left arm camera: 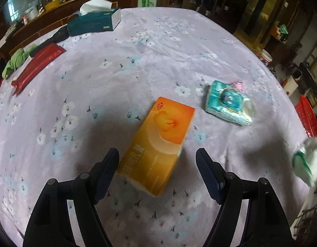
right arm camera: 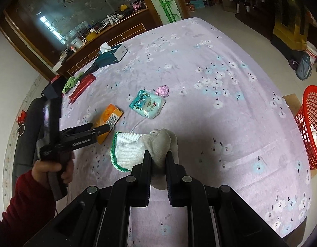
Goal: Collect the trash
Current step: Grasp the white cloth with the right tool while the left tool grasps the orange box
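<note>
My left gripper (left arm camera: 157, 154) is open, its fingers on either side of the near end of an orange tissue pack (left arm camera: 158, 144) lying on the purple flowered bedspread (left arm camera: 138, 61). My right gripper (right arm camera: 158, 154) is shut on a white knit glove (right arm camera: 146, 146) with a green cuff, held above the bedspread (right arm camera: 220, 82). The glove also shows blurred at the right edge of the left wrist view (left arm camera: 308, 158). A teal wet-wipe packet (left arm camera: 228, 103) and a crumpled pink paper ball (right arm camera: 162, 91) lie further out. The left gripper (right arm camera: 101, 131) reaches the orange pack (right arm camera: 109, 117) in the right wrist view.
A red mesh basket (right arm camera: 310, 123) stands on the floor off the bed's right side. At the far left lie a teal tissue box (left arm camera: 94, 21), a red packet (left arm camera: 38, 63) and a green cloth (left arm camera: 15, 60). A wooden headboard shelf (right arm camera: 109, 30) holds clutter. A hand in a red sleeve (right arm camera: 24, 201) holds the left gripper.
</note>
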